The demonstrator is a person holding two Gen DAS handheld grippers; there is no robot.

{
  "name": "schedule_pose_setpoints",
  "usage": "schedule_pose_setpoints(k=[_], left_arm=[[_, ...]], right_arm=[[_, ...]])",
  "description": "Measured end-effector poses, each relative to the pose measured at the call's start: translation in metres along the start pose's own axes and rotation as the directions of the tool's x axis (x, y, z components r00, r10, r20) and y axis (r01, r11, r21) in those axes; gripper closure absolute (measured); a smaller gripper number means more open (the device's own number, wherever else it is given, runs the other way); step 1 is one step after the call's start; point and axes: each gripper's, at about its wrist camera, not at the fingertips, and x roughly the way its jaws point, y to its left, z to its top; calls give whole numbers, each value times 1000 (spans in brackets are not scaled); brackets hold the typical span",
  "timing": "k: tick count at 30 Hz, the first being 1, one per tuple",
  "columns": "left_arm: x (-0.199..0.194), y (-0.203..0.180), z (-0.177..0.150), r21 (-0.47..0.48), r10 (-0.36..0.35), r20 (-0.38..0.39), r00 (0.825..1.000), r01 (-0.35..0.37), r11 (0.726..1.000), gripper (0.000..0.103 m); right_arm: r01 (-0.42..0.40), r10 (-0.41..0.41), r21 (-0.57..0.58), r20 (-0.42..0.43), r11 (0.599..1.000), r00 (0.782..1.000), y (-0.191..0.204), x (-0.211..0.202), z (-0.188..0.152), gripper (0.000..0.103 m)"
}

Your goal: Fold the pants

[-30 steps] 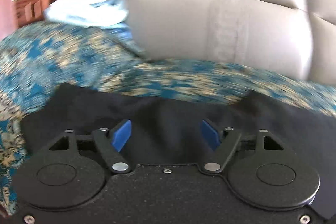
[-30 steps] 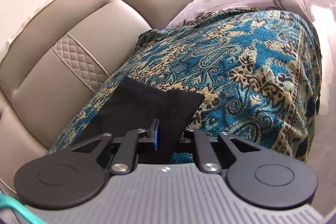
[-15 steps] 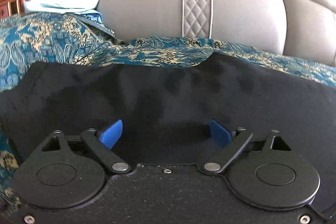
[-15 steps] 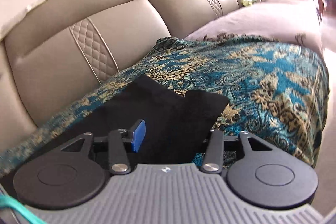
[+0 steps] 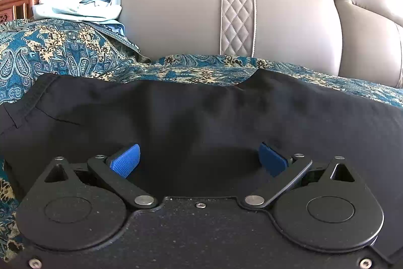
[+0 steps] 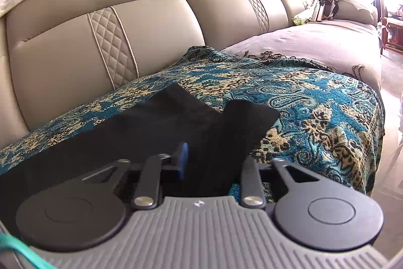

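pants: black pants (image 5: 201, 117) lie flat on the teal paisley throw (image 5: 63, 52), filling mid frame in L wrist view; waistband w/ ribbed edge at mid left. In R wrist view the two leg ends (image 6: 226, 115) reach centre frame, far leg flat, near leg w/ hem lifted and bunched.

L gripper: left gripper (image 5: 200, 160) at lower centre, jaws wide apart, blue pads (image 5: 126, 160) low over the cloth w/ nothing pinched. Jaws have just been opening, wider than a sec ago. View went from blurred to sharp and closer to the cloth, so it has come down over the waist end.

R gripper: right gripper (image 6: 209, 163) at lower centre, jaws just been closing after a brief widening. Black leg cloth runs up between them; one blue pad (image 6: 183, 158) shows, the other hidden behind the fabric. Looks clamped on the near leg. Frame has levelled vs a sec ago, so wrist rolled.

backdrop: grey sofa back (image 5: 226, 17) across top; pale blue clothes (image 5: 80, 6) heaped upper left, clear of the work.

meaning: prob. L let go or is lining up a fresh pinch at the waist, R has re-gripped the leg. Fold not yet made; pants at full length.

risk: thin cloth, R may hold one layer only.
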Motion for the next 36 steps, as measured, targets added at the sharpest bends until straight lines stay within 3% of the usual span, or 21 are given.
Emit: schedule_pose_setpoints(k=[4, 9, 11, 12, 13, 15, 18, 21, 24, 26, 28, 32, 36], left_arm=[[-1, 0, -1, -1, -7, 0, 1000, 7, 1000, 2], [-3, 3, 3, 29, -35, -29, 999, 36, 999, 2], [-6, 12, 7, 21, -62, -55, 997, 64, 998, 12], [-9, 16, 9, 11, -68, -59, 996, 68, 998, 25], [-11, 22, 11, -2, -70, -59, 996, 70, 998, 38], [-11, 37, 15, -51, -73, -66, 995, 70, 996, 47], [-9, 53, 21, -132, -80, -78, 994, 69, 989, 50], [-10, 57, 23, -139, -77, -82, 994, 66, 988, 50], [-14, 60, 23, -144, -78, -92, 993, 64, 988, 50], [-19, 65, 23, -160, -80, -95, 992, 64, 985, 50], [-23, 73, 24, -185, -79, -93, 992, 61, 981, 50], [-29, 92, 25, -249, -84, -95, 992, 58, 967, 50], [-32, 108, 23, -293, -82, -98, 992, 50, 955, 49]], right_arm=[[5, -5, 33, -8, 999, 1000, 0, 0, 2, 95], [-42, 45, 124, -21, 991, 999, 2, 0, 7, 97], [-65, 69, 132, -29, 989, 997, 9, -2, 7, 97], [-76, 81, 124, -37, 989, 996, 15, -3, 8, 97], [-81, 86, 105, -43, 991, 995, 22, -5, 8, 97], [-78, 79, 19, -53, 997, 995, 47, -9, 7, 97], [-108, 101, -107, -68, 988, 993, 99, -16, 3, 97], [-198, 182, -222, -92, 955, 979, 164, -29, -10, 97], [-320, 290, -355, -137, 878, 947, 235, -56, -40, 97], [-416, 370, -424, -190, 805, 909, 275, -78, -65, 97], [-496, 438, -508, -240, 704, 866, 311, -109, -97, 97], [-591, 537, -611, -300, 527, 789, 348, -168, -146, 97], [-626, 582, -659, -336, 416, 740, 364, -203, -172, 96]])
